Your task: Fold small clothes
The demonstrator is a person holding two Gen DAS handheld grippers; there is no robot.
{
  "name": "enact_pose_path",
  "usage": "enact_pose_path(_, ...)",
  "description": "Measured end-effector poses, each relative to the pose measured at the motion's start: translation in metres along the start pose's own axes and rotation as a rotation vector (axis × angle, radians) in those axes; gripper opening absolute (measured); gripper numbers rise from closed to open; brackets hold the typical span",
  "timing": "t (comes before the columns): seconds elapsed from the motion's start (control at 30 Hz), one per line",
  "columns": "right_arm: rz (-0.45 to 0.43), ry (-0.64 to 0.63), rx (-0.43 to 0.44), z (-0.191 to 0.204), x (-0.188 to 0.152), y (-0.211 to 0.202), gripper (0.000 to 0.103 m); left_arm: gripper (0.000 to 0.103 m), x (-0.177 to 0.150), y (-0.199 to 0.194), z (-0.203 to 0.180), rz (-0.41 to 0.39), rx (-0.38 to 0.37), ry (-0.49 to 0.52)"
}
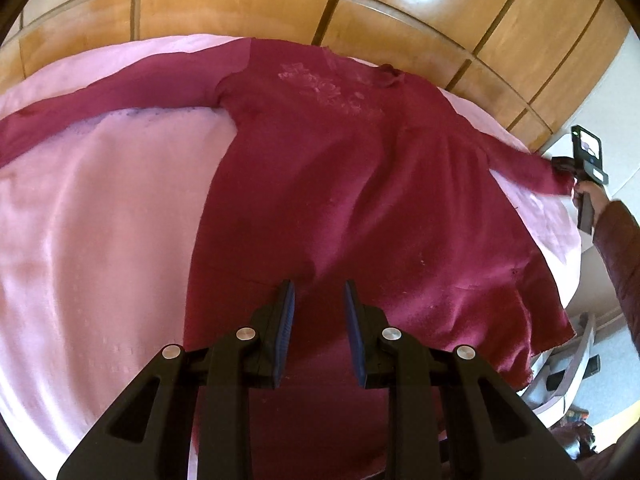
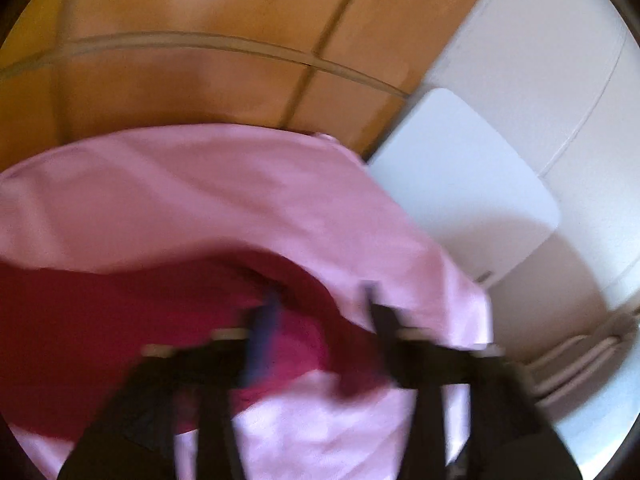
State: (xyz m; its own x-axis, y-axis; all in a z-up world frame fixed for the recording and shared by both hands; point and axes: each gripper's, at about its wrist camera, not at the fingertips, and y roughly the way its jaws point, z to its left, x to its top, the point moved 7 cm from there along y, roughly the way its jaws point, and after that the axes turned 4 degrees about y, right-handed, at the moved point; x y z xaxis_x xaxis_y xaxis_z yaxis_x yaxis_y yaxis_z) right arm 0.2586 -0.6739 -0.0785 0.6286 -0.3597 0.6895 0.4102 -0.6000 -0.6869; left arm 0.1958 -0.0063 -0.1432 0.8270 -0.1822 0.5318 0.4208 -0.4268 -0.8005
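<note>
Dress (image 1: 340,184) lies spread beneath the open left hand-held gripper (image 1: 320,300).

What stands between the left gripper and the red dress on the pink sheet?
Nothing visible does. The left gripper hovers with its jaws apart directly over the lower part of the red dress, which lies spread on the pink sheet. The right gripper is off at the far sleeve end.

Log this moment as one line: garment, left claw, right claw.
garment: maroon dress spread on pink sheet | left claw: open above hem | right claw: open at sleeve cuff
</note>
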Motion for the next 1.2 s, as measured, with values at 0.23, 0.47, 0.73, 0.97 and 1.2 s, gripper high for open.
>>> enact_pose_path(0.23,0.255,-0.125,0.639,0.094,-0.126,-0.079,0.039,0.024,-0.004,-0.007,0.012,-0.024,0.002,-0.033)
enact_pose_path(0.47,0.429,-0.159,1.013,0.157,-0.211,-0.155,0.038,0.024,-0.015,-0.018,0.021,-0.049,0.004,-0.057)
enact_pose_path(0.73,0.401,-0.248,0.875,0.159,-0.215,-0.162,0.01,0.042,-0.034,-0.033,0.052,-0.078,0.044,-0.13)
enact_pose_path(0.97,0.266,-0.227,0.723,0.104,-0.183,-0.162,0.009,0.057,-0.049,-0.039,0.072,-0.081,0.072,-0.147)
enact_pose_path(1.2,0.309,-0.314,0.62,0.137,-0.224,-0.131,0.012,0.057,-0.054,-0.034,0.054,-0.034,0.009,-0.035)
